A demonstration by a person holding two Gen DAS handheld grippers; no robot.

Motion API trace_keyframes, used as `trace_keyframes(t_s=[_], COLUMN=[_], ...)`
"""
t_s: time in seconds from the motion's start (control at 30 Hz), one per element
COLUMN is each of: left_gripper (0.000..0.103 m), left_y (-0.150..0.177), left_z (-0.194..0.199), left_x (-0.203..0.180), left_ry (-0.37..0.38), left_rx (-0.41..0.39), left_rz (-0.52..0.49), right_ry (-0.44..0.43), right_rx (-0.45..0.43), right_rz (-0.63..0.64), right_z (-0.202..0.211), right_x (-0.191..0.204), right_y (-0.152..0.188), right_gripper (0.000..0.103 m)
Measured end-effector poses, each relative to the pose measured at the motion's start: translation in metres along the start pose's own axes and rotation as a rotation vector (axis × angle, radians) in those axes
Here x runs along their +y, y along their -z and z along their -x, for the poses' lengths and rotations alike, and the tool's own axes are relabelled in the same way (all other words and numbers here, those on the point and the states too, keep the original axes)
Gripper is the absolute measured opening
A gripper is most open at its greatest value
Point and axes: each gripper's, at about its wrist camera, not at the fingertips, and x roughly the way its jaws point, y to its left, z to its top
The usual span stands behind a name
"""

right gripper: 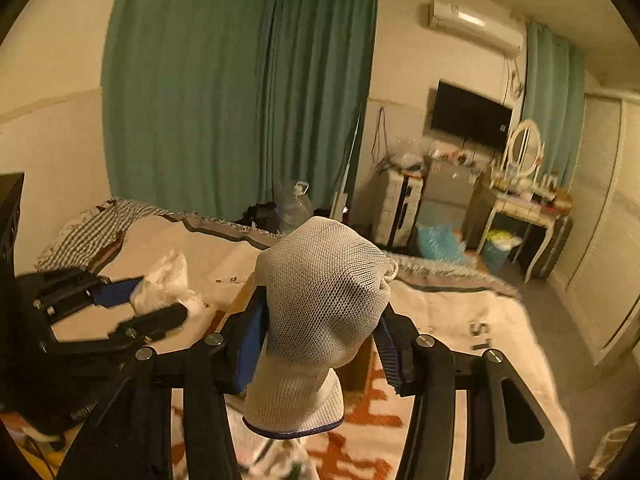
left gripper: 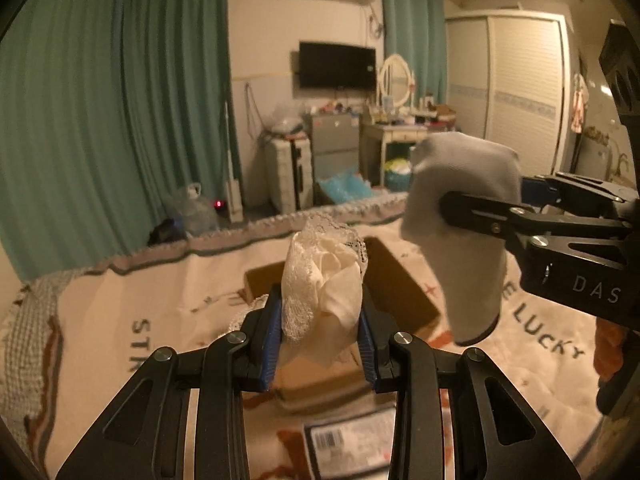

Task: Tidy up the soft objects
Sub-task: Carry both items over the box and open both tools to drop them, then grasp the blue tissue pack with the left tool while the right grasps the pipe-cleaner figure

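My left gripper is shut on a cream lace-trimmed sock, held up above the bed. Behind the sock lies an open cardboard box on the blanket. My right gripper is shut on a white mesh sock with a dark cuff edge hanging below its pads. In the left wrist view the right gripper enters from the right with the white sock dangling over the box's right side. In the right wrist view the left gripper sits at the left with the lace sock.
A printed cream blanket covers the bed. A flat packet with a barcode lies near the front. Beyond the bed's far edge are teal curtains, a water jug, a suitcase, a dressing table and a wardrobe.
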Motion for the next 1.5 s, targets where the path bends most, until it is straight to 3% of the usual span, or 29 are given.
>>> trace_keyframes(t_s=[0.17,0.27,0.3,0.33,0.4,0.47,0.57,0.77,0.83,0.93,1.07,1.23,1.5], left_gripper=[0.032,0.037,0.049,0.067,0.083,0.083,0.083,0.084,0.095,0.097,0.097,0.097,0.097], left_y=[0.010,0.019,0.019,0.020,0.021,0.021,0.013,-0.013,-0.021,-0.025,-0.014,0.012,0.072], left_z=[-0.070,-0.096,-0.101,-0.107,-0.107,-0.100,-0.083,0.023,0.056,0.103,0.141,0.140,0.082], left_x=[0.008,0.006,0.002,0.000,-0.002,-0.001,0.001,0.003,0.004,0.004,0.004,-0.002,-0.020], left_ry=[0.017,-0.047,-0.063,-0.078,-0.090,-0.082,-0.095,-0.109,-0.115,-0.157,-0.158,-0.173,-0.212], left_rx=[0.075,0.097,0.106,0.110,0.095,0.090,0.062,-0.074,-0.106,-0.162,-0.162,-0.104,0.029], left_rz=[0.001,-0.025,-0.033,-0.034,-0.017,-0.009,-0.017,-0.008,-0.002,-0.002,0.006,0.030,0.093], right_ry=[-0.011,-0.019,-0.020,-0.009,0.011,0.013,0.035,0.066,0.075,0.084,0.049,0.020,0.034], right_rx=[0.065,0.108,0.116,0.120,0.126,0.125,0.108,0.021,-0.007,-0.034,-0.055,-0.016,0.094], right_rz=[-0.040,-0.066,-0.074,-0.079,-0.092,-0.119,-0.121,-0.084,-0.065,-0.040,-0.023,0.000,0.067], right_z=[-0.080,-0.117,-0.125,-0.131,-0.135,-0.129,-0.105,-0.009,0.030,0.081,0.131,0.146,0.079], right_x=[-0.023,-0.035,-0.038,-0.041,-0.045,-0.053,-0.055,-0.046,-0.036,-0.021,-0.007,0.006,0.013], right_y=[0.015,0.032,0.037,0.042,0.049,0.053,0.049,0.019,0.007,-0.002,0.005,0.033,0.092], right_gripper=[0.050,0.051,0.053,0.055,0.063,0.073,0.075,0.086,0.089,0.099,0.103,0.103,0.103])
